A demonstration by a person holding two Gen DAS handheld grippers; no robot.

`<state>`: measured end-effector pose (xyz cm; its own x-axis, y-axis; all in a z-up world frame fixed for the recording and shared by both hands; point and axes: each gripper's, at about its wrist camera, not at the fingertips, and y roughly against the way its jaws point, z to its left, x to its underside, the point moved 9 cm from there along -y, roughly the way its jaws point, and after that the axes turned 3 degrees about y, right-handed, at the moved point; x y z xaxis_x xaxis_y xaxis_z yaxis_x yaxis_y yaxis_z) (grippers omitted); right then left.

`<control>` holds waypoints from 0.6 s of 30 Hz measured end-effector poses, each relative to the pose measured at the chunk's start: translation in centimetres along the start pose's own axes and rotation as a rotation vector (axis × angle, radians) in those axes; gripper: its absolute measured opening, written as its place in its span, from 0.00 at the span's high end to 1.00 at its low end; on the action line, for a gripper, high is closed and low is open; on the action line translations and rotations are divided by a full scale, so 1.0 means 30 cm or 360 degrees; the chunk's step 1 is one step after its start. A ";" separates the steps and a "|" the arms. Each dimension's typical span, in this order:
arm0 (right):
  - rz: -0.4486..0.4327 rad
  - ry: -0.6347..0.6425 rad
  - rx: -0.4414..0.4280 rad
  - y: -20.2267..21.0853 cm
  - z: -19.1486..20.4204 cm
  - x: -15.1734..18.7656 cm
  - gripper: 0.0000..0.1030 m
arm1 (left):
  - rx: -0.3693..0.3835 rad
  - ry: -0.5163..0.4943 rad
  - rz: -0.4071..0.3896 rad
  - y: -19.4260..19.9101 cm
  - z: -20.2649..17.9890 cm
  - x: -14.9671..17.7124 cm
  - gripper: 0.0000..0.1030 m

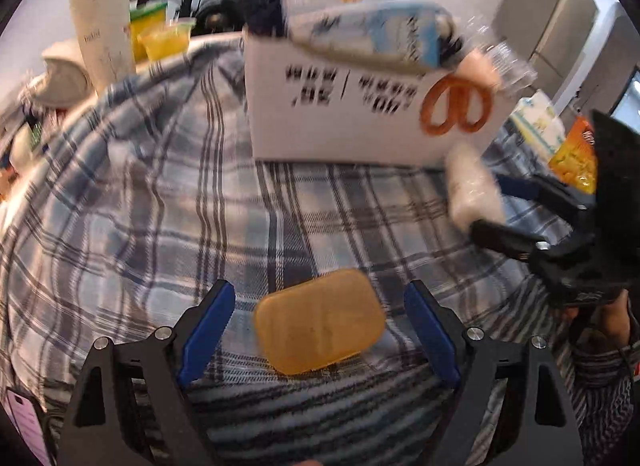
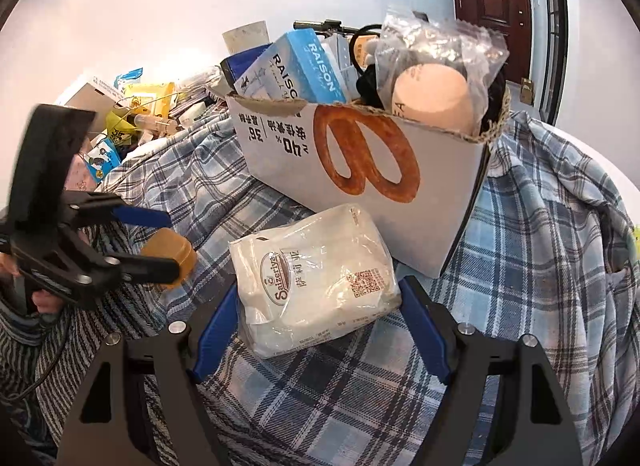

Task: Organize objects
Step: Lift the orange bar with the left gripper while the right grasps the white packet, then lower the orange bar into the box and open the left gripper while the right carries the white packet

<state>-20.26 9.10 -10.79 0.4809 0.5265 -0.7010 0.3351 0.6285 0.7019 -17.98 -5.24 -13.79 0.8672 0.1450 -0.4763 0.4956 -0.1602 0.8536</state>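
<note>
**Two grippers, two items beside a packed box**

The left gripper (image 1: 318, 330) stands with jaws apart around an amber case (image 1: 320, 322) on the plaid cloth (image 1: 160, 205), pads not touching it. The right gripper (image 2: 318, 330) clamps a white packet (image 2: 316, 278) between its blue pads, just in front of the white box (image 2: 360, 177), which brims with a blue carton (image 2: 296, 65) and bagged goods.
</note>
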 end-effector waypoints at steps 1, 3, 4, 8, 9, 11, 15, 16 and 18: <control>-0.0003 0.0003 0.0003 -0.001 0.003 -0.003 0.25 | -0.0008 0.0016 0.0008 -0.010 0.005 0.002 0.15; -0.0008 0.0012 0.0008 -0.006 0.009 -0.008 0.25 | -0.0016 0.0016 0.0007 -0.013 0.005 0.005 0.19; -0.0009 0.0017 0.0012 -0.006 0.012 -0.008 0.25 | -0.0024 0.0007 0.0005 -0.012 0.003 0.007 0.23; -0.0025 0.0034 0.0022 -0.003 0.017 -0.009 0.25 | -0.0084 -0.0040 -0.0018 -0.010 -0.008 0.018 0.35; -0.0035 0.0034 0.0023 0.003 0.016 -0.010 0.25 | -0.0061 -0.0038 -0.0026 -0.006 -0.010 0.019 0.35; -0.0061 0.0027 0.0019 0.018 0.014 -0.012 0.25 | -0.0037 -0.0015 -0.0067 0.009 -0.002 0.014 0.35; -0.0103 -0.0036 -0.0076 0.033 0.010 -0.019 0.25 | -0.0025 0.0011 -0.0169 0.061 0.006 0.001 0.35; -0.0113 -0.0065 -0.0113 0.037 0.008 -0.021 0.25 | -0.0022 0.0011 -0.0199 0.078 0.005 -0.003 0.35; -0.0134 -0.0123 -0.0185 0.046 0.005 -0.025 0.25 | -0.0021 0.0002 -0.0260 0.111 0.003 -0.007 0.35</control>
<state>-20.02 9.49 -9.28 0.5173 0.4264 -0.7420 0.2829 0.7331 0.6185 -16.52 -5.90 -10.87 0.7750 0.1696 -0.6087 0.6294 -0.1217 0.7675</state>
